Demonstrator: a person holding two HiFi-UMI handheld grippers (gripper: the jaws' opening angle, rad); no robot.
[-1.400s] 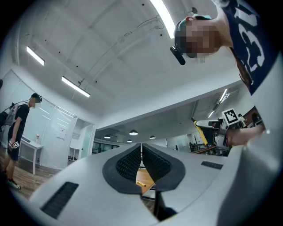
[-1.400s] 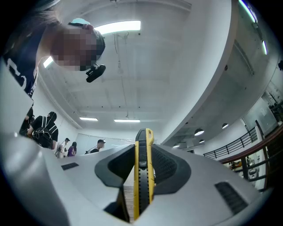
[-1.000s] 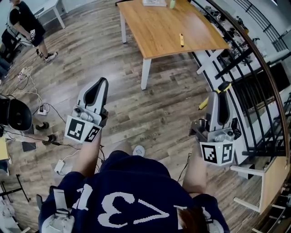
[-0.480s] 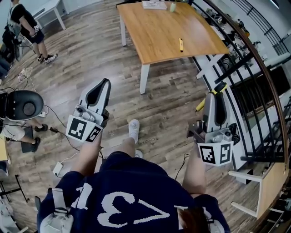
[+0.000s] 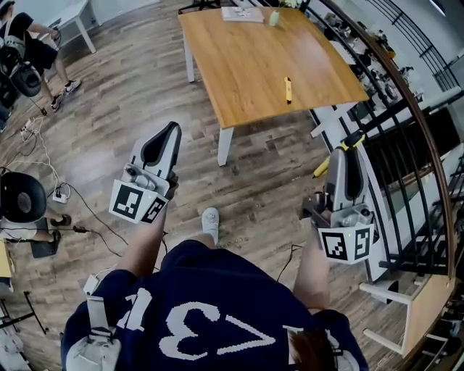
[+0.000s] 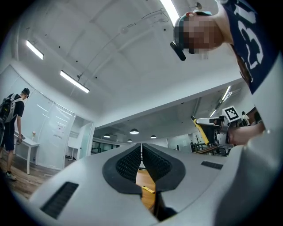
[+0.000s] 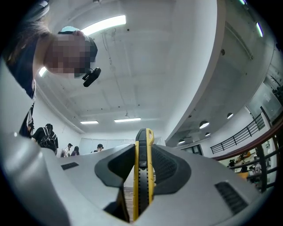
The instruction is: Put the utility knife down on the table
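Observation:
A yellow and black utility knife (image 7: 142, 172) stands clamped between the jaws of my right gripper (image 7: 142, 152), its tip poking past them. In the head view the knife (image 5: 335, 153) sticks out on both sides of my right gripper (image 5: 346, 156), over the floor near the railing. My left gripper (image 5: 168, 134) is shut with nothing in it; its pads (image 6: 132, 160) meet in the left gripper view. The wooden table (image 5: 239, 51) stands ahead, beyond both grippers. A second yellow item (image 5: 288, 88) lies on it.
A black metal railing (image 5: 406, 138) runs along the right. A book (image 5: 242, 14) and a small bottle (image 5: 275, 16) sit at the table's far end. Cables and a power strip (image 5: 60, 196) lie on the wood floor at left, where a person (image 5: 29, 43) stands.
The table has come closer in the head view as the person walks toward it. Both grippers keep their hold and pose. The person's foot has swung under the body.

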